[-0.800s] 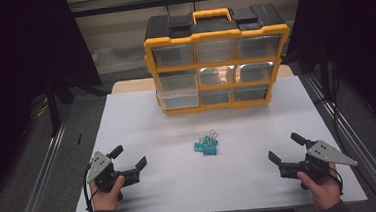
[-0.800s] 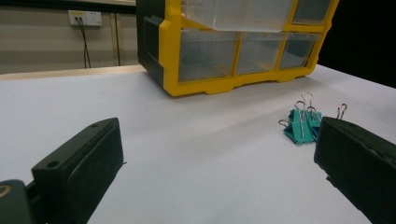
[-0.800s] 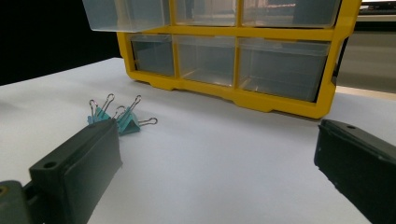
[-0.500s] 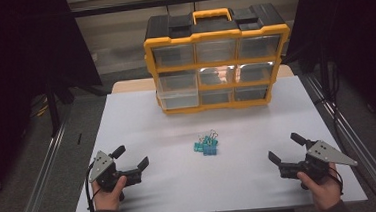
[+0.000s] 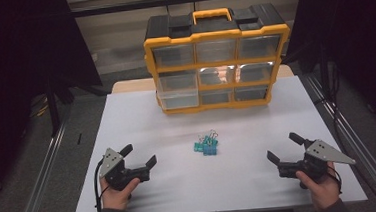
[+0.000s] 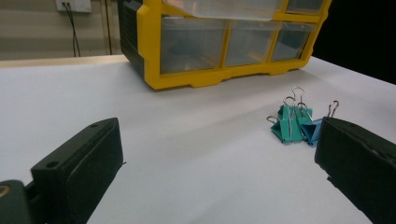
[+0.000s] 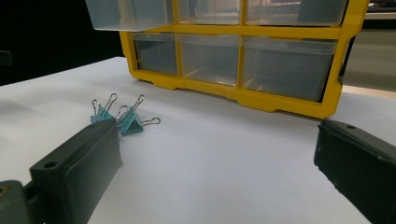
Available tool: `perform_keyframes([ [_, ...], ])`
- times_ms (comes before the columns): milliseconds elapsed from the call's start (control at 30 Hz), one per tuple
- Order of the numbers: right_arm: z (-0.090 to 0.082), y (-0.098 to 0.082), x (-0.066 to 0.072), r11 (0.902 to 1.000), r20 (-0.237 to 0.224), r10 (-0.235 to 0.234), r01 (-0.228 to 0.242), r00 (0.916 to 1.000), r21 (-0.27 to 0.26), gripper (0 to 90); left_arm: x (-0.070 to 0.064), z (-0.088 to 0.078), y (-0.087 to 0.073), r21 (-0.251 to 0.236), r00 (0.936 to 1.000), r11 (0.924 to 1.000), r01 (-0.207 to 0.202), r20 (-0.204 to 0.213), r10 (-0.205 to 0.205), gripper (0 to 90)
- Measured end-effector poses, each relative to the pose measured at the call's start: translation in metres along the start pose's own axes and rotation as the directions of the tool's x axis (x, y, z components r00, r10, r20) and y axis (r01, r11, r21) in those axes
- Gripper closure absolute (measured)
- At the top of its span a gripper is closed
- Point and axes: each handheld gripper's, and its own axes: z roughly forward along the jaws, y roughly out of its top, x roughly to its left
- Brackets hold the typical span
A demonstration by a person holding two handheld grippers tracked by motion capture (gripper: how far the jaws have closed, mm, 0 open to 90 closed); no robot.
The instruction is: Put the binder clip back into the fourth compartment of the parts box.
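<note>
A small heap of teal binder clips (image 5: 206, 144) (image 6: 293, 122) (image 7: 122, 119) lies in the middle of the white table (image 5: 241, 182). Behind it stands a yellow and black drawer organizer (image 5: 216, 59) (image 6: 219, 42) (image 7: 243, 51) with clear drawers; its middle-left drawer (image 5: 177, 85) is pulled out a little. My left gripper (image 5: 139, 158) rests low at the front left, open and empty, a hand around its body. At the front right my right gripper (image 5: 285, 147) is likewise open with nothing between its jaws. Both point toward the clips from a distance.
Metal rails (image 5: 41, 181) run along both sides of the table. The organizer takes up the back middle of the table. Bare white surface lies between each gripper and the clips.
</note>
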Motion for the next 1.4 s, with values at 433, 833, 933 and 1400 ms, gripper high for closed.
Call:
perform_keyframes([
  [433,0.000,0.000,0.000,0.9999,0.001,0.011,-0.011,0.9999,0.000,0.4,-0.027,0.031,0.004,0.059,0.9996,0.9982,-0.012,0.028,0.010,2.0],
  [833,0.000,0.000,0.000,0.9999,0.006,0.011,-0.011,0.9999,-0.005,0.5,-0.052,0.056,0.007,0.098,0.9955,0.9927,-0.071,0.069,0.065,3.0],
  [933,0.000,0.000,0.000,0.9999,0.005,0.011,-0.011,0.9999,-0.006,0.5,-0.057,0.062,0.008,0.108,0.9941,0.9913,-0.075,0.086,0.066,3.3],
  [1400,0.000,0.000,-0.001,0.9999,-0.003,0.011,-0.011,0.9999,0.000,0.5,-0.076,0.085,0.006,0.164,0.9824,0.9812,-0.101,0.172,0.073,5.7],
])
